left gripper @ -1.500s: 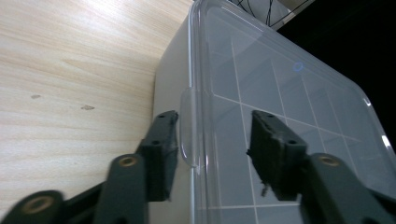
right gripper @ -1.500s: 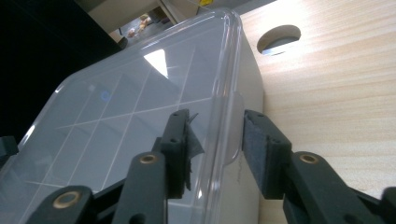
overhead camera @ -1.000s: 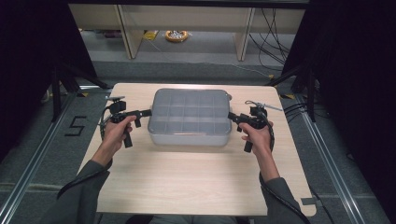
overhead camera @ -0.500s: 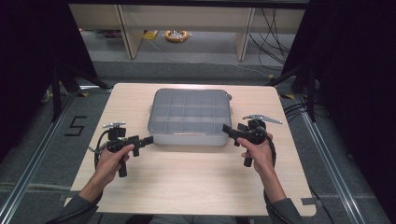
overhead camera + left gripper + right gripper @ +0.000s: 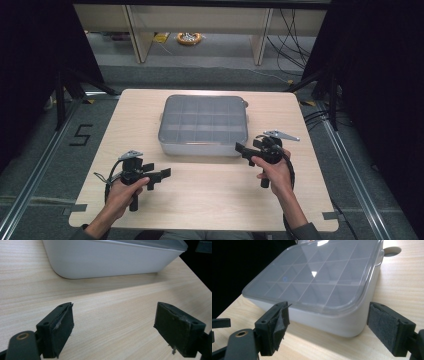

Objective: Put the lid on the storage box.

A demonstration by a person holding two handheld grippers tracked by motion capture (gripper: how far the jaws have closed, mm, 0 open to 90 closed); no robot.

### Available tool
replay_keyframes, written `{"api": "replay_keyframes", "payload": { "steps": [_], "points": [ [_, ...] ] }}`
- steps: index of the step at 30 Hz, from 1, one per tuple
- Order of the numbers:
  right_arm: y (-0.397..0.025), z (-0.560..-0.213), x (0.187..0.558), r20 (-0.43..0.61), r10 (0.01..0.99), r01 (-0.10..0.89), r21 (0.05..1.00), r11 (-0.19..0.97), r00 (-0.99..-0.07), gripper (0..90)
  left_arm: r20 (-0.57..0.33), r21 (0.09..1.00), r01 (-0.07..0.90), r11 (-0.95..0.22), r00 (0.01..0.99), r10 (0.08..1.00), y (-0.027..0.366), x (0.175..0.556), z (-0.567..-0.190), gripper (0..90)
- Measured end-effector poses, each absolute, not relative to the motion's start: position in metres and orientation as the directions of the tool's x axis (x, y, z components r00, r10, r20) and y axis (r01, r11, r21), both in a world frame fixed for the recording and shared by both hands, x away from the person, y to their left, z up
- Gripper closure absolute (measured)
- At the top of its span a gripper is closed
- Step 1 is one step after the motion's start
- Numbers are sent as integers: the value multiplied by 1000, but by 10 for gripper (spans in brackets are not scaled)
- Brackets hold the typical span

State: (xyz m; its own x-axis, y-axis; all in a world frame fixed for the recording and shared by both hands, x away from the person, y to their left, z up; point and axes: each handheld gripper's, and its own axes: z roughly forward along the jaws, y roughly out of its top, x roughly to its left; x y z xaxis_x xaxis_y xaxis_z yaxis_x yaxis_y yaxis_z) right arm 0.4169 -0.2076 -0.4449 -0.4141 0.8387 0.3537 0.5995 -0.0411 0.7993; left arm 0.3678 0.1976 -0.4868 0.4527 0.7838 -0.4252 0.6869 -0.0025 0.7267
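your left gripper (image 5: 161, 174) and right gripper (image 5: 243, 148) both gape empty near the lidded organizer box (image 5: 204, 125).

Compartment box (image 5: 203, 125) sits mid-table (image 5: 210, 200), my left gripper (image 5: 159, 175) near-left of it, my right gripper (image 5: 243, 149) just beside its near-right corner.

We see one obstacle on the pale wooden table (image 5: 200, 195): the grey lidded plastic compartment box (image 5: 204, 125) sitting at the middle towards the far edge. Bare wood runs open across the whole near half and down both sides of the box. Our right gripper (image 5: 246, 148) hovers just beside its near right corner; our left gripper (image 5: 161, 175) is apart from it.
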Motion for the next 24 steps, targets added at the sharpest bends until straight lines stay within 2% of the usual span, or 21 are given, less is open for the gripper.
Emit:
{"api": "replay_keyframes", "payload": {
  "steps": [9,11,13,17,18,19,24],
  "points": [
    [-203,-454,405,351,832,614,789,-15,-430,194,-422,718,696,-21,460,781,194,358,-491,150],
    [-199,-453,400,388,822,644,764,-34,-416,195,-417,720,693,-31,468,779,193,356,-492,150],
    [-200,-457,400,351,825,619,786,-2,-443,195,-417,716,697,-35,467,780,192,354,-493,150],
    [-197,-459,395,350,821,627,779,12,-451,195,-412,716,696,-46,476,777,191,351,-495,150],
    [-194,-457,391,380,820,651,759,-12,-427,195,-416,715,698,-42,473,777,190,349,-495,150],
    [-196,-460,393,335,824,618,786,23,-457,195,-413,713,699,-46,473,778,189,348,-495,150],
    [-195,-461,386,336,818,627,778,37,-467,195,-394,730,680,-68,500,771,188,344,-495,150]
  ]
}}
